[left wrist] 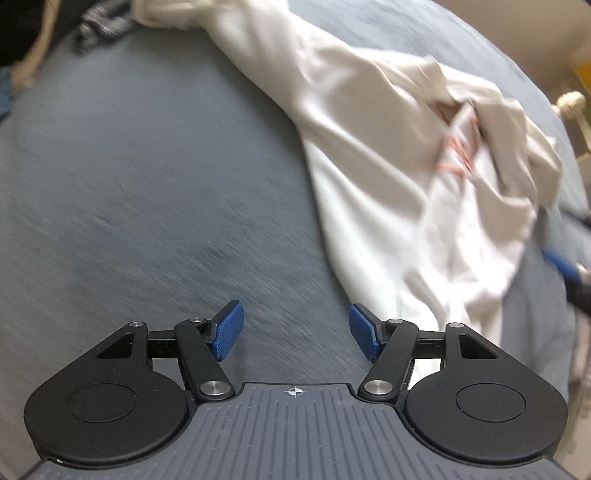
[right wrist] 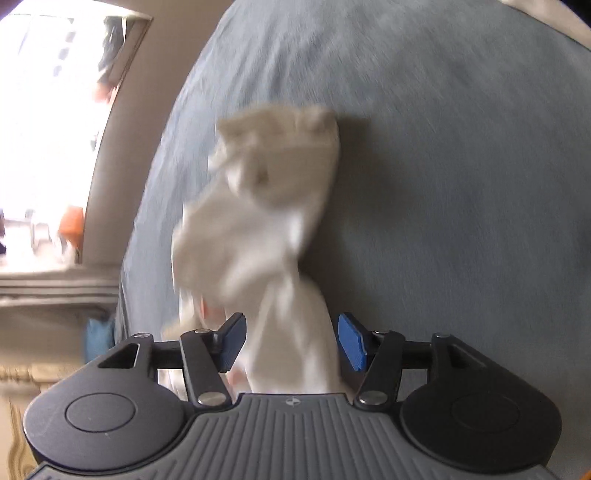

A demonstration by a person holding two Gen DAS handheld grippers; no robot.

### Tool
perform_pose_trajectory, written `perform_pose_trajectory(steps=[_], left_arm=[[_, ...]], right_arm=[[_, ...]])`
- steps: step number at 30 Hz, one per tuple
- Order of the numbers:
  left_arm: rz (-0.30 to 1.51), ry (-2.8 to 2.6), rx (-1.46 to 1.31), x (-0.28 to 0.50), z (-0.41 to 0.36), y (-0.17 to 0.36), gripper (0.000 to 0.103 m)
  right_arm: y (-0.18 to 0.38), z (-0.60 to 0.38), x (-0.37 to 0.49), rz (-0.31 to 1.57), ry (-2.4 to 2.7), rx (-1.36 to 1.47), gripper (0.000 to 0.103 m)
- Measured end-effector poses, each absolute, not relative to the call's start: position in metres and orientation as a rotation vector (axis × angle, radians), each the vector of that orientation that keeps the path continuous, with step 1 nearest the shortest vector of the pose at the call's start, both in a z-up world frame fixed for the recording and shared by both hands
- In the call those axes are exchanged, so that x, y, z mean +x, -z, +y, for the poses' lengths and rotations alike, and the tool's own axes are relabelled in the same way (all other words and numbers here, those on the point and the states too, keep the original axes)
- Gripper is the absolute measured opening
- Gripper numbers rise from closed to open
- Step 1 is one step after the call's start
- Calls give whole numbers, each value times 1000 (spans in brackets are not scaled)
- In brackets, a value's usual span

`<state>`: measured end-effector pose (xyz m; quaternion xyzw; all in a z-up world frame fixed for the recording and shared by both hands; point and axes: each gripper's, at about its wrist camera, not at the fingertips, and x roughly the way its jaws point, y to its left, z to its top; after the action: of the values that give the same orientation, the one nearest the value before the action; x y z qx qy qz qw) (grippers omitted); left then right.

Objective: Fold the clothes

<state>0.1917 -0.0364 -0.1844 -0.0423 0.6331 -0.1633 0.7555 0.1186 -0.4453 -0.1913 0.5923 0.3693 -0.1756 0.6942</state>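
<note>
While the left gripper gapes empty, white cloth lies between the released right gripper.

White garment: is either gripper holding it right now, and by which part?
Neither. The left gripper is open over bare bedcover. A bunched end of the white garment lies between the right gripper's open jaws, unclamped.

A blue-grey bedspread fills most of what I see in both views. In my right wrist view, a bright window glares at the upper left of the frame, its cream frame curving beside it, with a grey sill below. Cream wall shows at upper right in my left view.
</note>
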Motion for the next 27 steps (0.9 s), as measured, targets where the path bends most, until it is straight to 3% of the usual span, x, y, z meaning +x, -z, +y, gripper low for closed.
perform_pose_trajectory(steps=[3,6,7,9,12,18,21,22,24,27], left_arm=[[1398,387,-103,178,-42,186,64],[1405,404,-96,170,-45,188,64],[1403,405,-91,168,-45,189,64],[1397,398,-85,167,-43,192,64],[1396,372,-79,164,-39,199,64],[1357,373,-64,155,-35,199,64],[1338,376,-79,153,-30,198,64],[1331,377,-91,151,-27,198,64],[1313,388,-119,146,-20,199,64],[1277,417,-163,134,-7,203,65]], right_arm=[[218,-469,145,830,394,1428,68],[245,-479,167,864,375,1521,65],[246,-476,174,859,367,1503,59],[241,-473,184,819,345,1468,24],[222,-478,193,691,298,1437,4],[187,-520,205,443,295,1375,3],[195,-547,200,433,375,1391,6],[204,-555,198,459,401,1425,10],[227,-561,189,540,467,1503,38],[244,-552,167,581,490,1526,42]])
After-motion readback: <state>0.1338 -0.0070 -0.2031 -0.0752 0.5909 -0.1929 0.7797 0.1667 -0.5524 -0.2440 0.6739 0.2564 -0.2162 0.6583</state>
